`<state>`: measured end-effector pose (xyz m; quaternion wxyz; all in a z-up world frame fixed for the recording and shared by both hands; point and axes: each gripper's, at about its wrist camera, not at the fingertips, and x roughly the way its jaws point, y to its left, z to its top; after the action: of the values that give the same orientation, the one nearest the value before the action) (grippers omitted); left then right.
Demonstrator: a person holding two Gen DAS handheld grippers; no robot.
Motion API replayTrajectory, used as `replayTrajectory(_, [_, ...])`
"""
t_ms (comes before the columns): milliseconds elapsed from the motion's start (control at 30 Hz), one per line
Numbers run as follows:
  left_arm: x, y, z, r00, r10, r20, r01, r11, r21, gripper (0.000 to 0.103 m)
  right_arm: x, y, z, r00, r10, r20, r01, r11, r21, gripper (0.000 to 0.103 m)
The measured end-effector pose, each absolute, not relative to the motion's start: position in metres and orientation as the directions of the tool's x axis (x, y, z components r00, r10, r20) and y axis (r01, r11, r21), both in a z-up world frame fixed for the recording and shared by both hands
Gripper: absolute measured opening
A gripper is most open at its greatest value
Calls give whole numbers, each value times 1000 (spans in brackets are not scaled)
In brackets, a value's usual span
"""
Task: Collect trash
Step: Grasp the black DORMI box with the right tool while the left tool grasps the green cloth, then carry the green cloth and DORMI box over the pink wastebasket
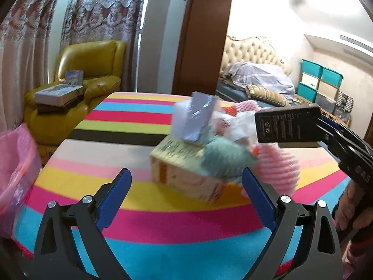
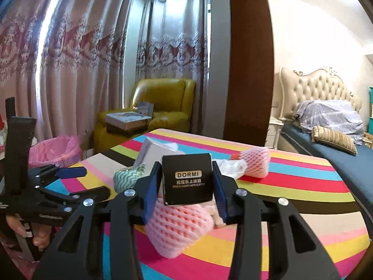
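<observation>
My right gripper [image 2: 187, 182] is shut on a small black DORMI box [image 2: 187, 179] and holds it above the striped table; the box also shows in the left wrist view [image 1: 288, 124]. My left gripper [image 1: 186, 184] is open and empty, low over the table, and shows at the left of the right wrist view [image 2: 93, 180]. Ahead of it lie a yellow tissue box [image 1: 184, 175], a green-white cloth [image 1: 223, 161], pink foam nets [image 1: 277, 170] [image 2: 177, 228], a second net [image 2: 255, 162], crumpled white plastic [image 2: 230, 166] and a grey carton [image 1: 198, 116]. A pink-lined bin [image 2: 54, 150] stands left of the table.
The striped tablecloth [image 1: 144, 224] covers the table. A yellow armchair [image 1: 88, 79] with boxes on it stands behind, by the curtains. A brown door frame [image 2: 249, 70] and a bed [image 2: 326, 128] are to the right. The bin also shows in the left wrist view [image 1: 16, 163].
</observation>
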<state>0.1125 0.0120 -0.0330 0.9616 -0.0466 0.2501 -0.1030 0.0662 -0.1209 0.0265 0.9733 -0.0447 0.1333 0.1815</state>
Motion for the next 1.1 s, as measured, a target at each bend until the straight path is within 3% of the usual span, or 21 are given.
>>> replayTrajectory(100, [122,-2,-31,852,-238,-467,193,971,-141,89,61,-136,24,903,338,-266,-353,936,-8,41])
replayTrajectory(200, [135,-14,-29,852,-235,-467,201,972,-123,82,58,-147,22,904,338,-262,-346,938,19,41])
replayTrajectory(300, [144,-22,-31,839,-250,-483,219,968,-120,70,56,-156,19,905,338,-259,-340,940,40,41])
replayTrajectory(433, [151,-35,-40,821,-262,-508,251,964,-91,46,55,-162,17,904,342,-257,-338,939,61,41])
replayTrajectory(600, [140,-45,-44,831,-269,-486,281,958,-50,41,54,-163,15,905,341,-256,-336,940,63,41])
replayTrajectory(900, [114,-44,-24,874,-264,-407,285,958,-8,41,49,-159,19,912,339,-232,-333,941,62,41])
replayTrajectory(1100, [101,-39,-20,886,-232,-400,258,966,12,41,44,-154,22,913,344,-219,-341,939,50,41])
